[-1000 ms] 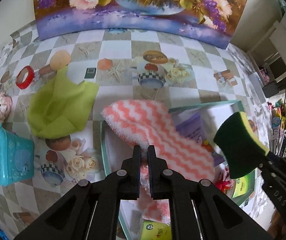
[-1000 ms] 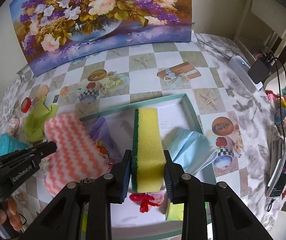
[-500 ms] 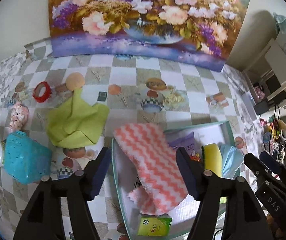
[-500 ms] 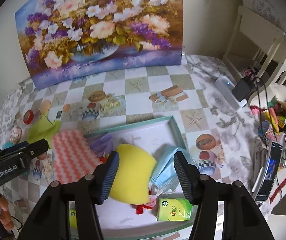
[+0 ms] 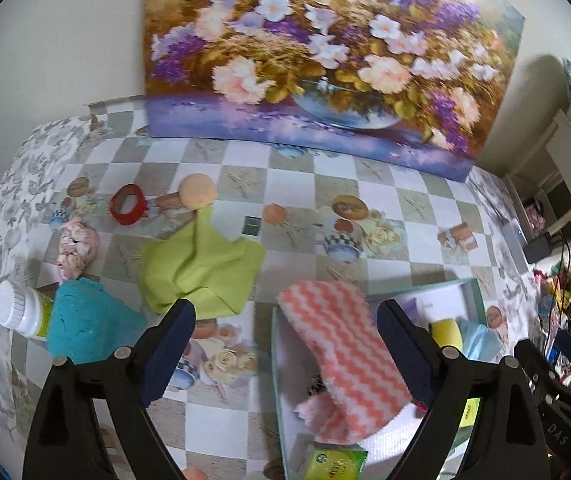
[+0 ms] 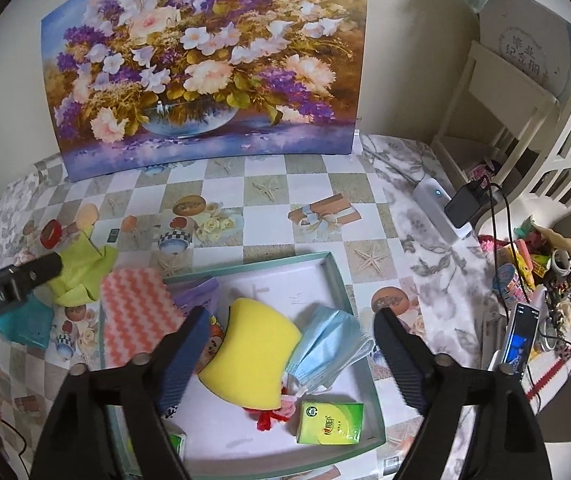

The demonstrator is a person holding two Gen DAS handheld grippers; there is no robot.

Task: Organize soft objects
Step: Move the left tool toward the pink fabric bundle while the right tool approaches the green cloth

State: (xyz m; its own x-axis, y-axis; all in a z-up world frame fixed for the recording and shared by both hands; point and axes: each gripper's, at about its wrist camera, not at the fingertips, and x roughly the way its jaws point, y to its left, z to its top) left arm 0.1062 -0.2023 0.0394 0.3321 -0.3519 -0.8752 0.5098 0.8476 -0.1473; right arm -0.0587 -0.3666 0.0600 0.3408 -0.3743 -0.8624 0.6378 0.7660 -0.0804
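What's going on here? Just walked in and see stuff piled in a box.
A person with two handheld grippers is sorting soft things into a teal tray. Both the left gripper and right gripper are open and empty. The yellow sponge lies inside; the pink zigzag cloth drapes over the tray's edge. The green cloth sits outside on the table.

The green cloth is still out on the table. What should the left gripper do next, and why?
Probably reach forward-left and close on the green cloth. The left gripper is open and holds nothing, the pink striped cloth and yellow sponge already lie in the tray, and that cloth lies outside it.
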